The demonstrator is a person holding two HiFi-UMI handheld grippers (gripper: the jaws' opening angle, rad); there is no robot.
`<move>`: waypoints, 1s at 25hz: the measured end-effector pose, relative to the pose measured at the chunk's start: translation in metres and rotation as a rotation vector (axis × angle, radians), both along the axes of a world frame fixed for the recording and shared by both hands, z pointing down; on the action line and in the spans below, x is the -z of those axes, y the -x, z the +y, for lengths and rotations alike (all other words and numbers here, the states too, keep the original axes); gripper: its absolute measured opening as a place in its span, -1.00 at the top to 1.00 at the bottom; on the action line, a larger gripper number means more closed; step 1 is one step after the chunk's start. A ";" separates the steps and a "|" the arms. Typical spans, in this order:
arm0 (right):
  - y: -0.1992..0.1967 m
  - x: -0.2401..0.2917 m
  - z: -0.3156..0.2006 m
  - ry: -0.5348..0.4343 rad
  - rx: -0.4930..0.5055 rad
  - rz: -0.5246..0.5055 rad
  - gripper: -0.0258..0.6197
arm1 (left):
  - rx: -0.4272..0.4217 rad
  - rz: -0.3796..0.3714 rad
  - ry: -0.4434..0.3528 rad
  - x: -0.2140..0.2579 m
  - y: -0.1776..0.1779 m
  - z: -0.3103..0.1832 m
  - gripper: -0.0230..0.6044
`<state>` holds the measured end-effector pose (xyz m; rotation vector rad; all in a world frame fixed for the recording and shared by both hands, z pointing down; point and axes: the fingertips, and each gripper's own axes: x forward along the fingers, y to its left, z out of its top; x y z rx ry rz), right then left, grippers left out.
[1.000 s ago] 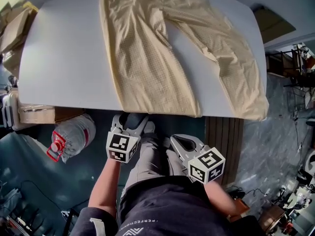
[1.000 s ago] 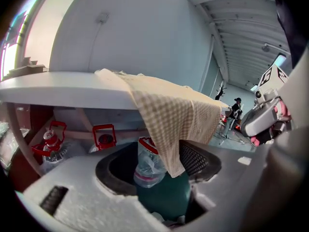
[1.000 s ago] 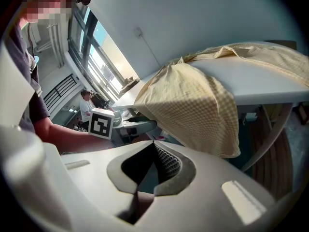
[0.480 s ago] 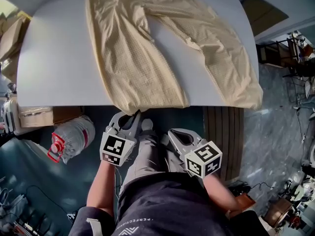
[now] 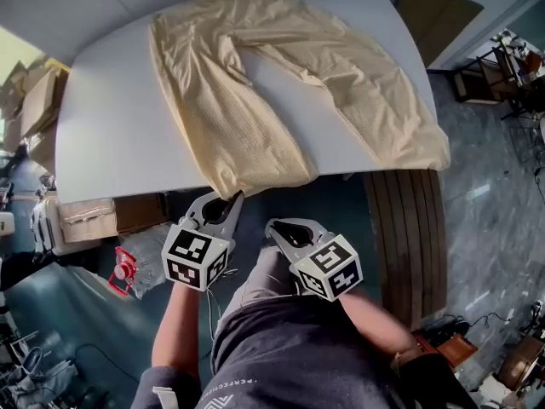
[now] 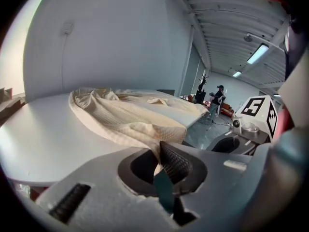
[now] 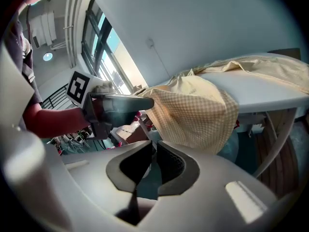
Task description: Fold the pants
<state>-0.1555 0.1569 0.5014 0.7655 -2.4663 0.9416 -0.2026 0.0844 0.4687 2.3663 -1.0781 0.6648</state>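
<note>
The pale yellow pants (image 5: 255, 100) lie spread on the white table (image 5: 119, 135), both legs running toward the near edge. My left gripper (image 5: 228, 198) is shut on the hem of the left leg at that edge; in the left gripper view the cloth (image 6: 130, 120) runs into the closed left gripper (image 6: 158, 151). My right gripper (image 5: 271, 226) hangs below the table edge, just right of the left one. The right gripper (image 7: 154, 146) has its jaws starting to part, a hairline slit with nothing between them. The hem (image 7: 198, 110) droops ahead of it.
A slatted wooden piece (image 5: 404, 228) stands under the table's right end. Cardboard boxes (image 5: 85, 220) and a plastic bottle with a red cap (image 5: 136, 262) sit on the floor to the left. The person's legs are right below the grippers.
The left gripper rose to the left leg's hem, closed on it and lifted it, so the cloth bunches at the table edge. The right gripper barely shifted.
</note>
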 end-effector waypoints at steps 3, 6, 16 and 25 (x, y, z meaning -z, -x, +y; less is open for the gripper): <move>0.006 0.005 -0.006 -0.030 -0.009 0.003 0.82 | -0.050 0.004 0.011 0.006 -0.010 -0.004 0.90; 0.011 0.010 -0.016 -0.056 -0.038 0.012 0.79 | -0.105 0.027 0.050 0.010 -0.015 -0.005 0.90; 0.056 0.018 -0.047 -0.093 -0.214 0.054 0.45 | -0.349 0.196 0.086 0.069 -0.029 -0.038 0.90; 0.075 0.018 -0.066 -0.092 -0.454 0.042 0.30 | -0.526 0.233 0.080 0.085 -0.045 -0.041 0.90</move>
